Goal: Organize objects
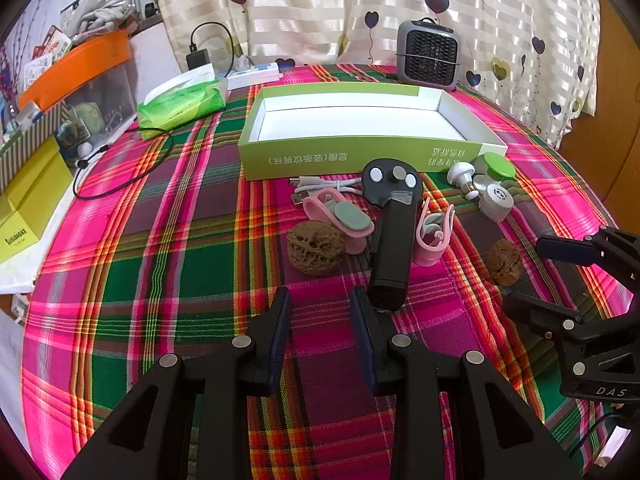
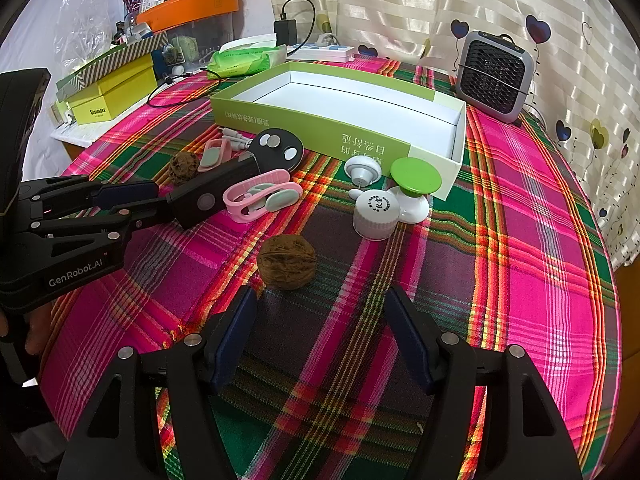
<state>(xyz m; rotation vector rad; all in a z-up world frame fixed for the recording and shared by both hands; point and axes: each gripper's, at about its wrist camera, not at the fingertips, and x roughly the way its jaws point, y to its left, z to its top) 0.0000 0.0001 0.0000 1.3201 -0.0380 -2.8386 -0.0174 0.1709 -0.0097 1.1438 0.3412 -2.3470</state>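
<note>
The small items are gathered in one cluster directly in front of the green box (image 2: 320,128), whose white interior is bare, so a short lift into it is judged sufficient for each. The right gripper (image 2: 320,332) is held with its jaws fully apart and nothing between them; a walnut (image 2: 286,262) lies just ahead at 12 o'clock, placing it as the likely first pick. The left gripper (image 1: 320,336) is partly open and empty, with the black handheld device (image 1: 390,240) just off its right fingertip at 1 o'clock; contact cannot be confirmed. A second walnut (image 1: 316,247), two pink clips (image 1: 340,220) and a white cable (image 1: 320,184) lie at 12 o'clock. The device's purpose cannot be made out, the box print is inverted, and the white capped pieces (image 2: 376,216) overlap one another.
</note>
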